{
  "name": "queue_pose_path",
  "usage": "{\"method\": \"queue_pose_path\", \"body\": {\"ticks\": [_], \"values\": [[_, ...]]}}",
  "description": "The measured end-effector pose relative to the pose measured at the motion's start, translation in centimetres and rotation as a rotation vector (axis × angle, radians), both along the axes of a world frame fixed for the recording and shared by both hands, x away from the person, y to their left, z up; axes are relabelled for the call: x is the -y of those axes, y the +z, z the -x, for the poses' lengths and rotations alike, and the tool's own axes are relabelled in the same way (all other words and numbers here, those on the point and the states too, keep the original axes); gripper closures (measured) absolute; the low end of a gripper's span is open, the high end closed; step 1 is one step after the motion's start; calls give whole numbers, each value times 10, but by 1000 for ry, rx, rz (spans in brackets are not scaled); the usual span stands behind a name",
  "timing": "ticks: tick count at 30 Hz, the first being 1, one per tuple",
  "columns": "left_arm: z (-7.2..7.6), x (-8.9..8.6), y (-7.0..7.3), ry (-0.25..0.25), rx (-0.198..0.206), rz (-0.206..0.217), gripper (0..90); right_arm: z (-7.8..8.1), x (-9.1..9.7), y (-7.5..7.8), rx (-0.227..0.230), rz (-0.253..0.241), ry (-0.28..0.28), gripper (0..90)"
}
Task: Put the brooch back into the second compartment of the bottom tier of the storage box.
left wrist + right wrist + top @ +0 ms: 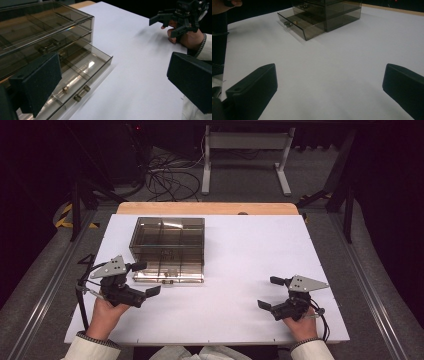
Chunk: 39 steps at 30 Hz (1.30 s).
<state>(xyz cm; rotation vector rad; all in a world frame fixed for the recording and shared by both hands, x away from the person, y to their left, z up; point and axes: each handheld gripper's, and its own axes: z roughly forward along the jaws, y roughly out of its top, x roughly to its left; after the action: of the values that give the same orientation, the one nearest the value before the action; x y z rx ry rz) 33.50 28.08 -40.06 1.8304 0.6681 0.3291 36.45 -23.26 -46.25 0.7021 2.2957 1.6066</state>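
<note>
A smoked clear drawer cabinet (pixel 167 240) stands on the white table top (pixel 250 250), left of centre. Its bottom drawer (pixel 168 277) is pulled out toward me. In the left gripper view a small gold object (pixel 65 89) lies in the drawer (pixel 82 67), just behind the metal handle (pixel 80 93). My left gripper (pixel 148 278) is open with nothing between its jaws, and it sits close to the drawer's front left corner. My right gripper (pixel 267 292) rests at the right side of the table, open and holding nothing, well apart from the cabinet (pixel 337 10).
A wooden table edge (pixel 207 208) shows beyond the white top. A metal stand (pixel 245 150) and loose cables (pixel 170 175) are on the floor behind. Bare white surface (pixel 332 50) lies between the two grippers. The other hand's gripper (pixel 163 26) appears far off in the left gripper view.
</note>
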Motion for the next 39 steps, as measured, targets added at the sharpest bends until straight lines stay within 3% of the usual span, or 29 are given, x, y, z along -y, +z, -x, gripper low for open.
{"method": "queue_pose_path", "body": {"ticks": [5, 11, 23, 26, 34, 39], "values": [[10, -12, -12, 40, 2, -1, 4, 0, -1, 0, -3, -2, 1, 4], [19, -20, -27, 91, 28, -59, 12, 0, -1, 0, -2, -1, 2, 4], [23, -25, -49, 140, 22, -94, 13, 0, -1, 0, -1, 2, 4, 4], [25, -26, -56, 134, 34, -129, 8, 0, -1, 0, -3, 0, 5, 4], [25, -31, -65, 146, 8, -105, 6, 1, -1, 0, -3, 1, 4, 4], [21, -32, -72, 140, -32, -88, 5, 1, -1, 0, -3, 2, 4, 4]]}}
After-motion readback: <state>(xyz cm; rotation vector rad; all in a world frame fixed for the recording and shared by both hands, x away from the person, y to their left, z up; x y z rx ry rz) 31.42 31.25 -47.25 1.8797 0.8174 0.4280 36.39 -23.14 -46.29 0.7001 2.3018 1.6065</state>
